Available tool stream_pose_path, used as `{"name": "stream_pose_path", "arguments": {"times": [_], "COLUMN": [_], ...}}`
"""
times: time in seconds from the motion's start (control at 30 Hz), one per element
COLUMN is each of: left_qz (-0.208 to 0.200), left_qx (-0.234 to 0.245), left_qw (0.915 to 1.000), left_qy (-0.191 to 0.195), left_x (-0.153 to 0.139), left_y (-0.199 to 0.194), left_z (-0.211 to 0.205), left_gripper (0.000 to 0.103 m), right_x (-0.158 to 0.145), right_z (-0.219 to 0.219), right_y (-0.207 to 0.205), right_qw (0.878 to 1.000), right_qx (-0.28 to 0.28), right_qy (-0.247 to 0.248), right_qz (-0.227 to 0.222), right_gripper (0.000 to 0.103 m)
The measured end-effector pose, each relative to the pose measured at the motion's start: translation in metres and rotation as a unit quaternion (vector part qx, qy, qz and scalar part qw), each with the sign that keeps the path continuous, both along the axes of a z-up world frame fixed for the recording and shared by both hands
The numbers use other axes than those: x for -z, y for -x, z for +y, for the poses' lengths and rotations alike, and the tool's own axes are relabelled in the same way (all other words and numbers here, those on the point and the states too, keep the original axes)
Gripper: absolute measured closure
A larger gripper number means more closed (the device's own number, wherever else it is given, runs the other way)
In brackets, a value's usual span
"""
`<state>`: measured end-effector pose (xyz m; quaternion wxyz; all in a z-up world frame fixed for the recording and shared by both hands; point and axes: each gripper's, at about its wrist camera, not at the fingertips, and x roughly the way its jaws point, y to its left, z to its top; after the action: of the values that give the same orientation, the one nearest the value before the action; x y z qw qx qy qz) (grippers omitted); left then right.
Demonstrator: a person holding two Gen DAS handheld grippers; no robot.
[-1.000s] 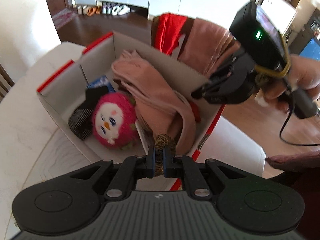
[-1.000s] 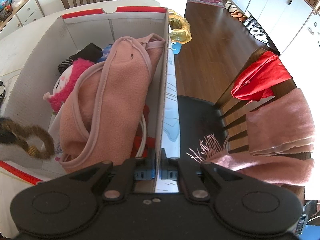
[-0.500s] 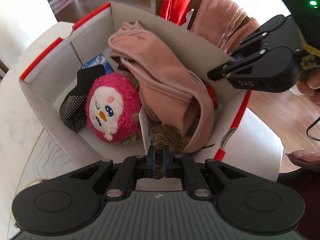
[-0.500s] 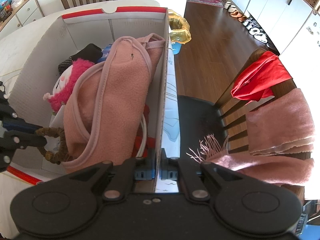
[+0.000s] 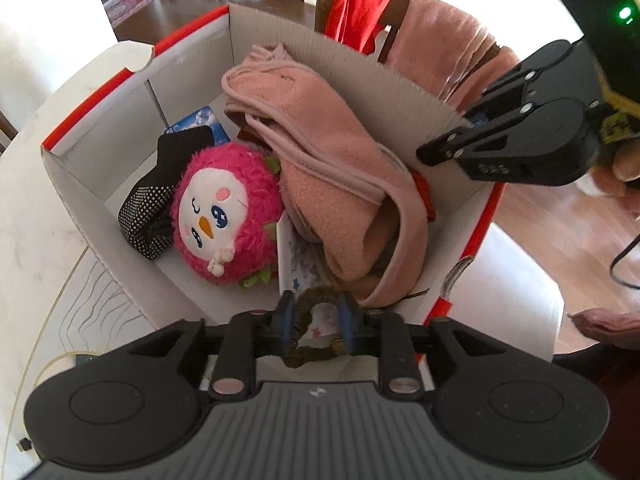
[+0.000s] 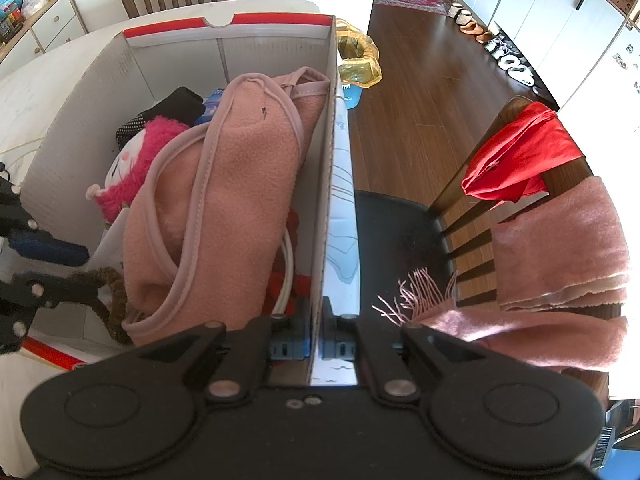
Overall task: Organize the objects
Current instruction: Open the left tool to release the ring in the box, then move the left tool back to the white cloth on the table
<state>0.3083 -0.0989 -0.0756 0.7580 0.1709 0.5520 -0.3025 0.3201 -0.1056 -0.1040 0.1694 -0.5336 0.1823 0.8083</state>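
A white cardboard box point(image 5: 88, 168) with red trim sits on the table. It holds a pink penguin plush point(image 5: 224, 212), a folded pink fleece garment point(image 5: 320, 152), a black dotted sock point(image 5: 148, 212) and a white card point(image 5: 296, 256). My left gripper point(image 5: 316, 308) hovers over the box's near corner. Its jaws are opening, and a brown scrunchie point(image 5: 308, 300) sits loosely between them, spread into a ring. In the right wrist view that scrunchie point(image 6: 112, 296) dangles off the left gripper point(image 6: 60, 264) beside the fleece point(image 6: 224, 200). My right gripper point(image 6: 320, 320) is shut on the box's side wall point(image 6: 326, 200).
A wooden chair point(image 6: 400, 240) stands just beyond the box, draped with a red cloth point(image 6: 516, 156) and a pink fringed scarf point(image 6: 560, 240). A bin with a yellow liner point(image 6: 358, 60) sits on the wood floor. White marbled tabletop point(image 5: 36, 240) surrounds the box.
The left gripper sank toward the box's near corner and its jaws parted, so the squeezed scrunchie spread out into a ring. The right gripper kept its hold on the box wall.
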Motion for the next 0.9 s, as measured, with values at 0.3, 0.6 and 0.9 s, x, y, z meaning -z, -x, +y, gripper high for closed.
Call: {"name": "stream_pose_path", "arguments": {"times": [0.3,0.6,0.9], "left_qz": [-0.039,-0.087,-0.117], "left_qx": [-0.026,-0.093,-0.234], "left_qw": [0.9978,0.9887,0.9631], "left_qy": [0.048,0.078,0.063], "left_x": [-0.036,-0.074,-0.084], "left_y": [0.018,0.042,0.049], "left_z": [0.019,0.073,0.172], "left_gripper": [0.073,0.073,0.039], "right_x": [0.000,-0.001,0.000], "right_z": [0.000,0.000,0.001], "right_y": [0.000,0.000,-0.001], "right_qw": [1.000,1.000,1.000], "right_qx": [-0.005,-0.015,-0.020], "right_qy": [0.000,-0.003,-0.004], "right_qz": [0.000,-0.003,-0.005], "right_gripper": [0.100,0.100,0.099]}}
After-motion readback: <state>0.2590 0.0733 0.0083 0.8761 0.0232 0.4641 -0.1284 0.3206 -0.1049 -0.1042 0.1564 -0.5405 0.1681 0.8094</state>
